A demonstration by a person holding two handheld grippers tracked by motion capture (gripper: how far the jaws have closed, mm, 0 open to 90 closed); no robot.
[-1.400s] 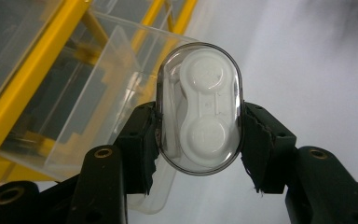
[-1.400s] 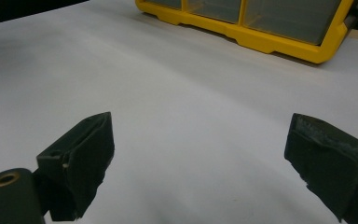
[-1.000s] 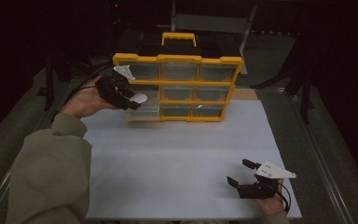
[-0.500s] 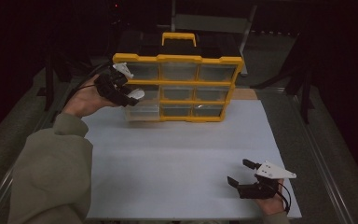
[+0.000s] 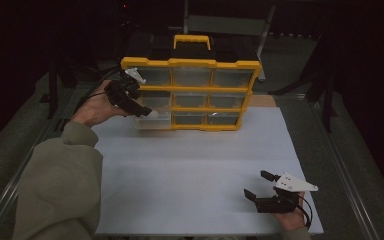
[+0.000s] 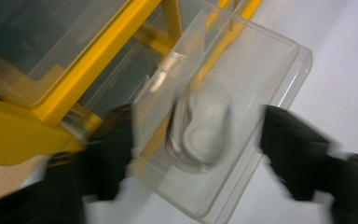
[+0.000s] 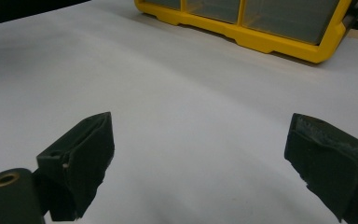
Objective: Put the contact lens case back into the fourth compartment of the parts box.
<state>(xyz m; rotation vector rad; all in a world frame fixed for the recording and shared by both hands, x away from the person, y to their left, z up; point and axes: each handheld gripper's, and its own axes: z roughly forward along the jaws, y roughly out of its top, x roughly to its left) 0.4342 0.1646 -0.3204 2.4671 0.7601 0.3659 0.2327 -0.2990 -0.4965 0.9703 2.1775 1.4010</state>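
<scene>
A yellow organizer point(image 5: 190, 64) with clear drawers stands at the back of the white table. Its lower-left clear drawer point(image 5: 152, 121) point(image 6: 261, 70) is pulled out, and a small white piece point(image 6: 203, 126) point(image 5: 152, 114) lies in it. My left gripper point(image 5: 145, 110) point(image 6: 198, 135) hovers over that drawer. Its jaws have just been opening and stand wide on either side of the piece without touching it. My right gripper point(image 5: 256, 184) point(image 7: 200, 154) rests open on the table at the near right, with nothing between its jaws.
The white table sheet point(image 5: 195, 165) stretches between the organizer and my right gripper. The organizer's yellow base point(image 7: 261, 39) lies well ahead of the right jaws. Dark floor and metal rails point(image 5: 345, 165) border the table.
The left gripper's jaws have parted, and the white piece that was at their tips now sits lower, in the pulled-out drawer. The right gripper has not moved.
</scene>
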